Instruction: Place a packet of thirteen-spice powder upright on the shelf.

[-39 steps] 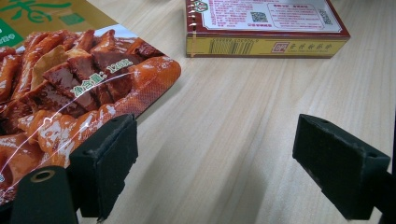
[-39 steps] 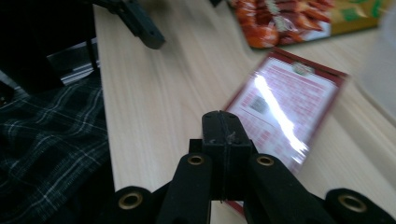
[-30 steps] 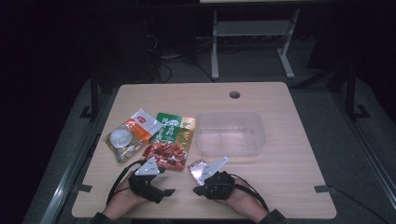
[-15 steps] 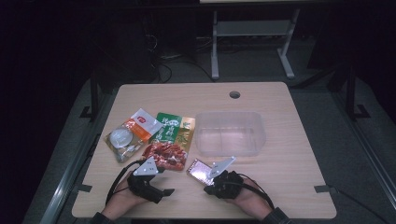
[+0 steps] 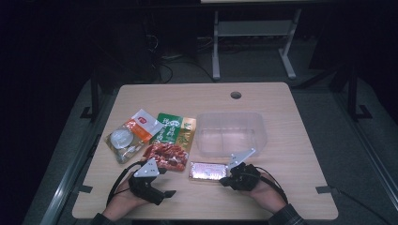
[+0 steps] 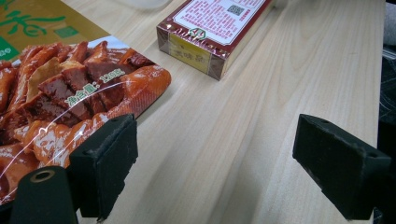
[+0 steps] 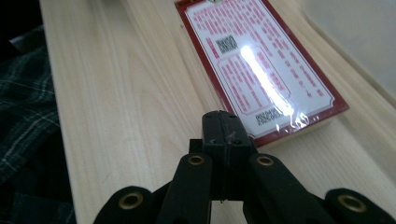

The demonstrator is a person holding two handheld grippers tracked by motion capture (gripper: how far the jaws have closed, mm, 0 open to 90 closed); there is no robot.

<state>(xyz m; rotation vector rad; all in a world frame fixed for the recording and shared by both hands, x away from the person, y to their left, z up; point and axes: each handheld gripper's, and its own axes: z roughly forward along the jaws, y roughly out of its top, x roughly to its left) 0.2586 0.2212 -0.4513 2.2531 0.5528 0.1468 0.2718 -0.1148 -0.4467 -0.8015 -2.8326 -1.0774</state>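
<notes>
A flat red box (image 5: 207, 171) with a white printed label lies near the table's front edge, also seen as the box (image 7: 261, 65) and the box (image 6: 212, 28). My right gripper (image 5: 225, 179) rests just right of it. In its own view the right gripper (image 7: 223, 133) is shut with nothing in it, its tip a little short of the box's near end. My left gripper (image 5: 164, 183) sits at the front left. Its pads (image 6: 108, 161) stand wide apart and the left gripper (image 6: 224, 168) is open over bare wood, beside a red meat snack packet (image 6: 60, 98).
A clear plastic tub (image 5: 230, 133) stands behind the box. To the left lie the meat packet (image 5: 166, 156), a green packet (image 5: 174, 127) and an orange-white packet (image 5: 126, 138) with a round white item. A cable hole (image 5: 235, 95) is at the back.
My right gripper has slid to the right, away from the box, which stays where it was. The left gripper has not moved.
</notes>
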